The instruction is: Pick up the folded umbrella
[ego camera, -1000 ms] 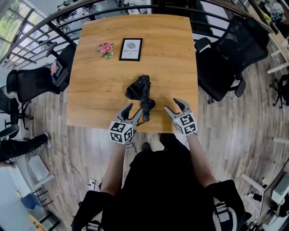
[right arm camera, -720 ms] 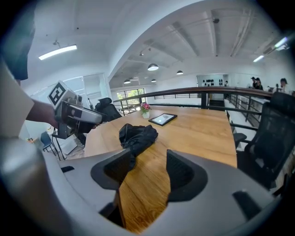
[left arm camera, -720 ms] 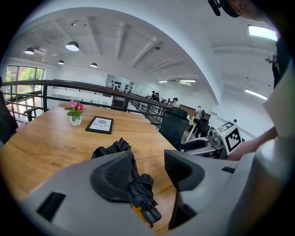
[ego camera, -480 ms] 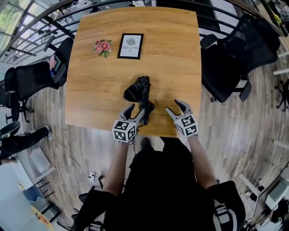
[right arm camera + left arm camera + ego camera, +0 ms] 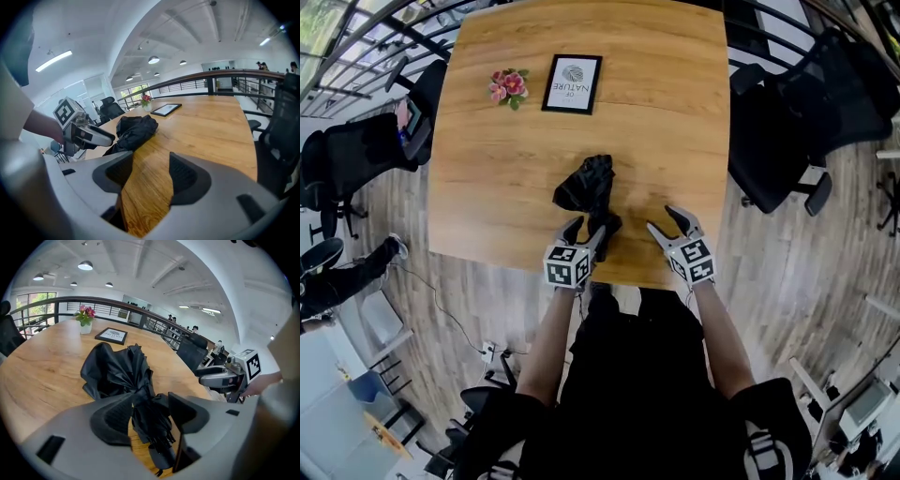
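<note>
The folded black umbrella (image 5: 592, 190) lies crumpled on the wooden table (image 5: 675, 112), its handle end toward the near edge. My left gripper (image 5: 586, 231) straddles that handle end. In the left gripper view the umbrella (image 5: 117, 373) runs between the two jaws of the left gripper (image 5: 150, 401); they are opening and the pads do not press on it. My right gripper (image 5: 666, 219) hovers to the right of the umbrella near the table's front edge, open with only bare wood between its jaws (image 5: 150, 159). The umbrella (image 5: 133, 129) lies to its left.
A framed picture (image 5: 572, 82) and a small pot of pink flowers (image 5: 508, 84) stand at the table's far side. Black office chairs flank the table on the right (image 5: 787, 122) and on the left (image 5: 356, 159). A railing runs behind the table.
Both grippers have sunk toward the table. The left one has shifted right, from beside the umbrella's handle end to astride it. The umbrella has not moved.
</note>
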Motion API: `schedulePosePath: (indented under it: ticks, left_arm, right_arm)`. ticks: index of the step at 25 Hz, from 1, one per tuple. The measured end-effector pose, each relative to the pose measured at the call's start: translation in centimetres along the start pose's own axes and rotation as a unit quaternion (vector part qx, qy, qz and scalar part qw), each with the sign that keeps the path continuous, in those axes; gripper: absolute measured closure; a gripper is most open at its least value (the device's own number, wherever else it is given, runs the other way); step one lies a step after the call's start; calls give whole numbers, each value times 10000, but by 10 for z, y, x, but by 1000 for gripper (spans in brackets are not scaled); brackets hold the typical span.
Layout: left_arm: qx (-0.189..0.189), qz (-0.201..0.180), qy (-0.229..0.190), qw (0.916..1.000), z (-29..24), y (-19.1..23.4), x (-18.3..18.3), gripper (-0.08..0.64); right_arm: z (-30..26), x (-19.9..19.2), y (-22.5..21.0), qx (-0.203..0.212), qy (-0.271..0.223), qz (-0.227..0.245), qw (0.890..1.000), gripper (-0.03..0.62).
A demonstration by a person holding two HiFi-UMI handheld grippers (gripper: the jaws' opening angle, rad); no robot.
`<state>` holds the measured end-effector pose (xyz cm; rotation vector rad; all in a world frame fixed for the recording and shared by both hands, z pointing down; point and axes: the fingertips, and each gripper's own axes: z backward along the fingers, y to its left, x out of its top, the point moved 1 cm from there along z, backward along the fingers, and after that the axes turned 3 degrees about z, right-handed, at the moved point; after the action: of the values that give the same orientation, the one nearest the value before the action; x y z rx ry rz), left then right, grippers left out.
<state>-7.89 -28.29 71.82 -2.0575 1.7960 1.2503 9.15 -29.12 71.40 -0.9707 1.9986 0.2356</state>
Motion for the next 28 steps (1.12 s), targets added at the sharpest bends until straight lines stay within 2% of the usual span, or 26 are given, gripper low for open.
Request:
schedulePosePath:
  ticks: [7, 13, 19, 28]
  left_arm:
    - [116, 336, 220, 9991, -26, 8, -8, 288]
    - [517, 455, 443, 9966, -41, 15, -11, 284]
    - [907, 356, 579, 9936, -51, 19, -16, 282]
    - [900, 668, 524, 9923, -51, 25, -15, 310]
  right_arm:
    - [1, -18, 3, 106, 161, -92, 9998, 336]
    - [6, -22, -6, 111, 175, -191, 9996, 339]
    - [9, -23, -12, 127, 179, -169, 9996, 339]
    - [14, -22, -13, 131, 134, -180, 9997, 347]
